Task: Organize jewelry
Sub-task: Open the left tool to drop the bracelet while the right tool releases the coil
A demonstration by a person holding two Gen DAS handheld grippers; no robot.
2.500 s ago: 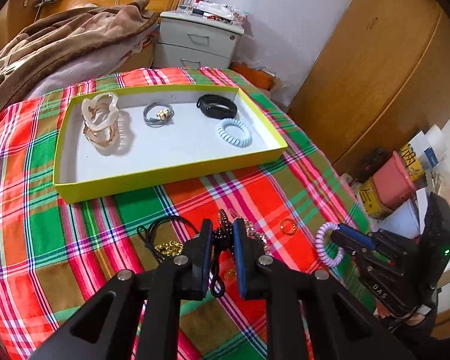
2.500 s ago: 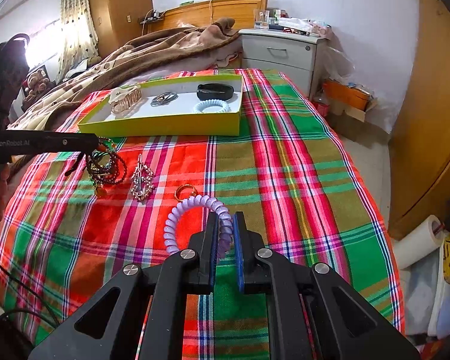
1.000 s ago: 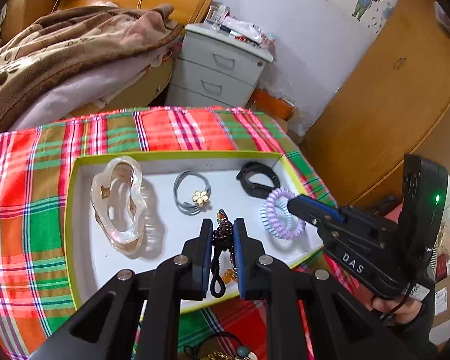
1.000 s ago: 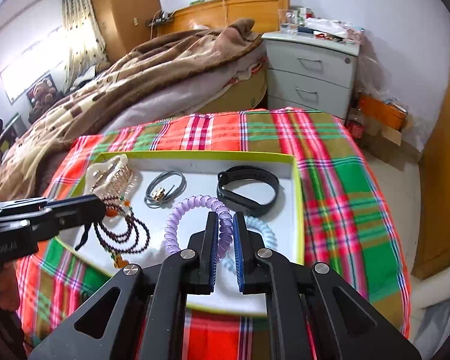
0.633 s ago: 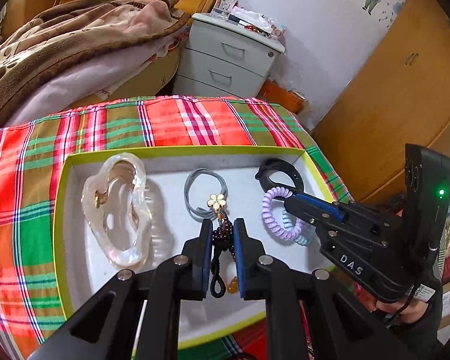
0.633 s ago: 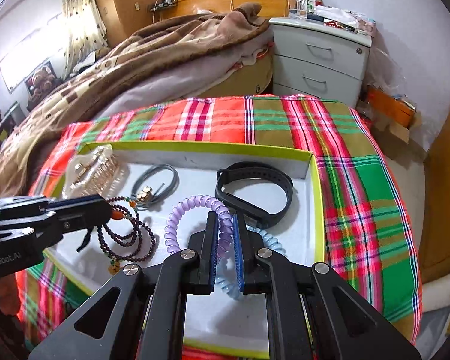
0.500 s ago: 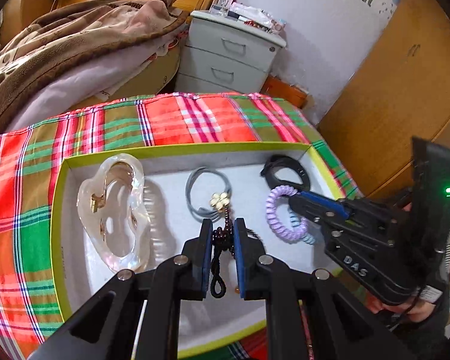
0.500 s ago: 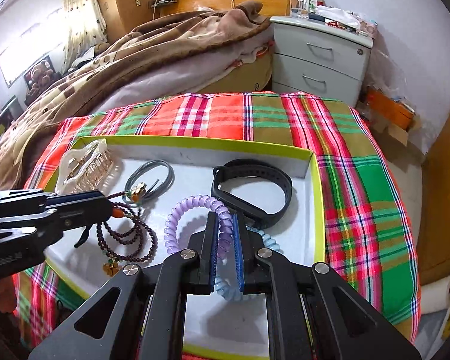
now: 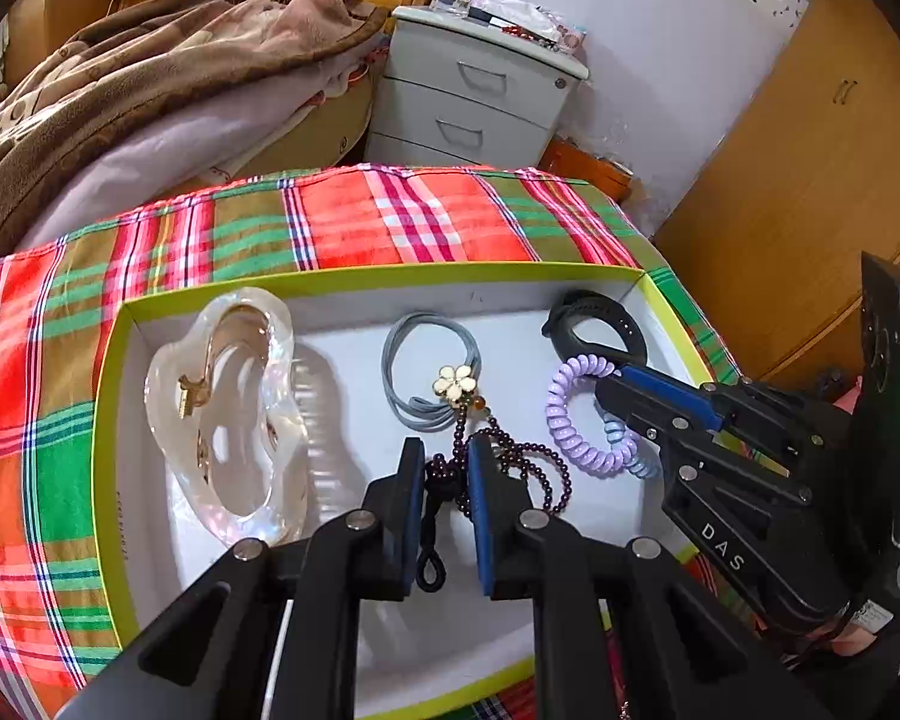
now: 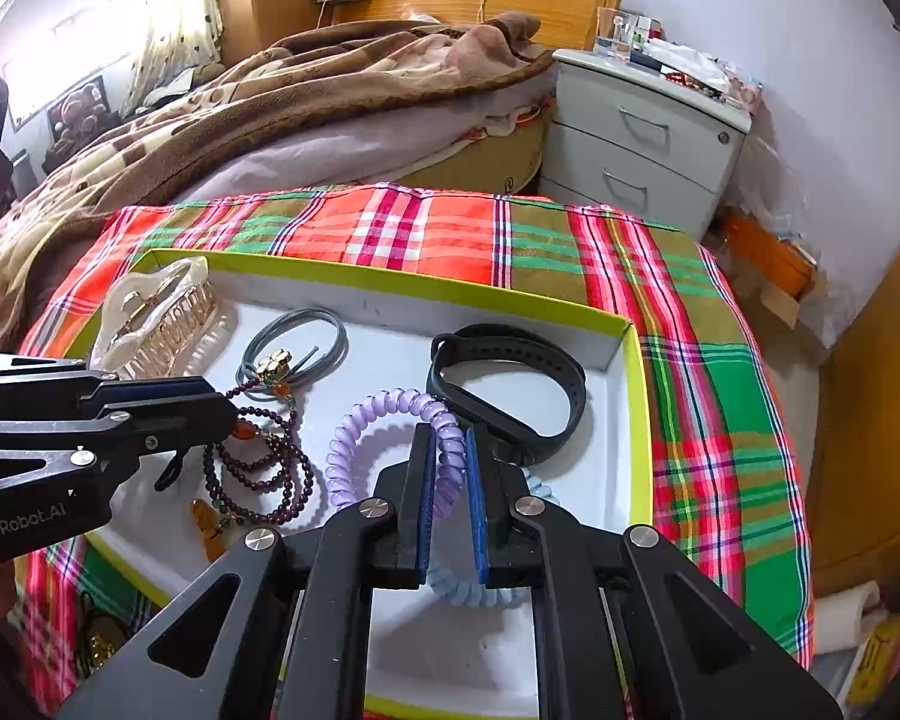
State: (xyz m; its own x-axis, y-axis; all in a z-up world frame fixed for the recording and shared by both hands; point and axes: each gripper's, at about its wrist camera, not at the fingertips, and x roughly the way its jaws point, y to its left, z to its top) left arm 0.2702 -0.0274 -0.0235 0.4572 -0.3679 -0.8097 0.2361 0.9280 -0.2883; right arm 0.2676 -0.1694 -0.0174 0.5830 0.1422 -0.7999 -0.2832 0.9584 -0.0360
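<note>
A shallow cardboard tray (image 9: 109, 420) with lime-green walls and a white floor holds a glossy translucent claw clip (image 9: 228, 414) at its left end, then a grey elastic tie with a flower charm (image 9: 432, 360) and a matte black wristband (image 10: 510, 384). The left gripper (image 9: 441, 480), jaws just eased wider, loosely holds a dark beaded bracelet (image 10: 264, 462) whose loops lie on the tray floor. The right gripper (image 10: 447, 468) clamps a purple spiral hair tie (image 10: 384, 420) over a pale blue coil (image 10: 480, 591) near the wristband.
</note>
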